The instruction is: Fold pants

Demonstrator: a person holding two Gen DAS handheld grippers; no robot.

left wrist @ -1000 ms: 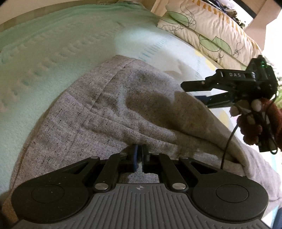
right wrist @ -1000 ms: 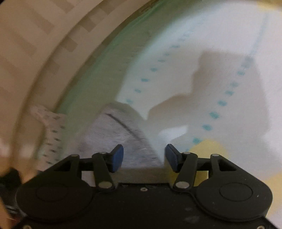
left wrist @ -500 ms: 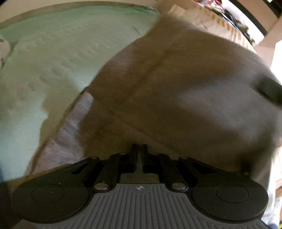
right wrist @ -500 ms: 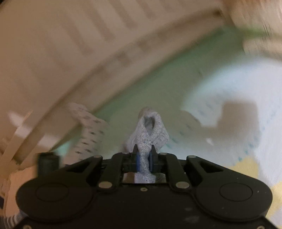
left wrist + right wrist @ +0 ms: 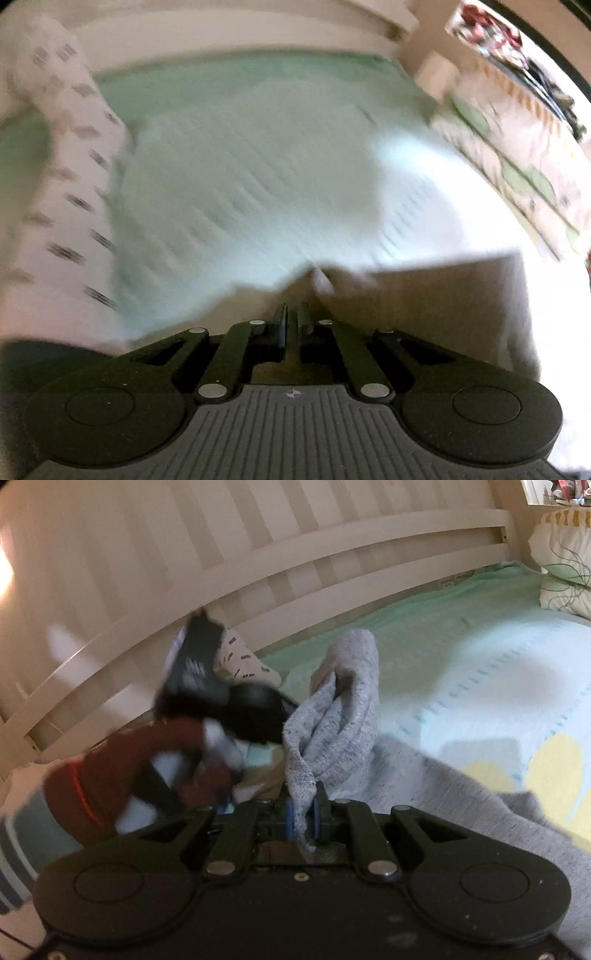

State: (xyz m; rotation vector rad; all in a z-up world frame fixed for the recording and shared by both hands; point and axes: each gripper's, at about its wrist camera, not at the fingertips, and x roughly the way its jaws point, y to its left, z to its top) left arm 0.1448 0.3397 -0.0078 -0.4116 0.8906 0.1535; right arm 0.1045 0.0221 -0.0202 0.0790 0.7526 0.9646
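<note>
The grey speckled pants (image 5: 332, 709) lie on the bed. One bunched edge stands up in the right wrist view, and my right gripper (image 5: 303, 819) is shut on it, with cloth between the blue pads. More of the pants (image 5: 461, 805) trails off to the lower right. In the blurred left wrist view my left gripper (image 5: 291, 321) is shut on a shadowed fold of the pants (image 5: 424, 295), which hangs ahead and to the right of the fingers. In the right wrist view, a dark red sleeve (image 5: 110, 768) and a blurred black gripper body sit just left of the raised cloth.
A mint green sheet (image 5: 240, 166) covers the bed, with a white and yellow patch (image 5: 535, 768) on the right. A white patterned cloth (image 5: 66, 192) lies along the left side. A leaf-print pillow (image 5: 517, 166) is at the right. A slatted bed rail (image 5: 258, 572) runs behind.
My right gripper went from open over the pants edge to shut on it and has lifted it and swung left. My left gripper rose with its fold, uncovering the sheet ahead.
</note>
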